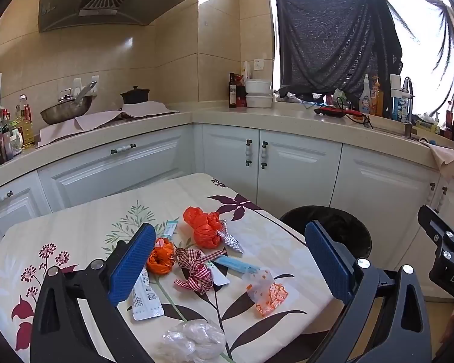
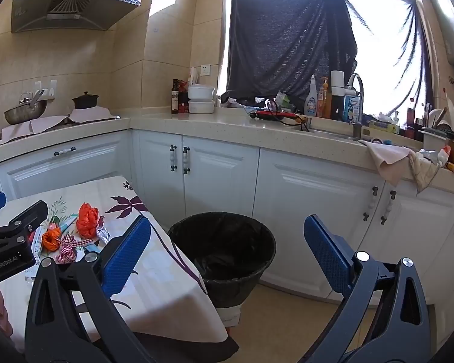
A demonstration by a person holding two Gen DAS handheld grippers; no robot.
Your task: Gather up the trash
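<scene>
- The left gripper (image 1: 230, 260) hangs over the flowered table (image 1: 75, 230) with its jaws spread wide and nothing between them; the right gripper (image 2: 227, 254) is likewise spread and empty, aimed at the black-lined bin (image 2: 224, 242) in the centre of its view.
- The trash lies loose in the middle of the left view: a big crumpled orange bag (image 1: 204, 225), a smaller orange wad (image 1: 160, 258) at the left pad, a checked red ribbon (image 1: 196, 269), a white sachet (image 1: 145, 296), a spotted clear wrapper (image 1: 266, 290) and a clear plastic clump (image 1: 193, 340) at the bottom edge.
- Likely trouble – the pieces touch or overlap, so a pinch on the ribbon may drag the blue tube (image 1: 237, 264) or the foil strip (image 1: 231, 239) along and drop one short of the bin.
- Flat items such as the sachet may slide on the smooth cloth rather than lift.
- The bin stands off the table's right side – light film released high could drift past its rim.
- The left pad covers part of the sachet and the small wad; the lettering on the packets is too small to read.
- In the right view the other gripper's body, at the left edge, hides part of the pile, and the bin's bottom is too dark to judge.
</scene>
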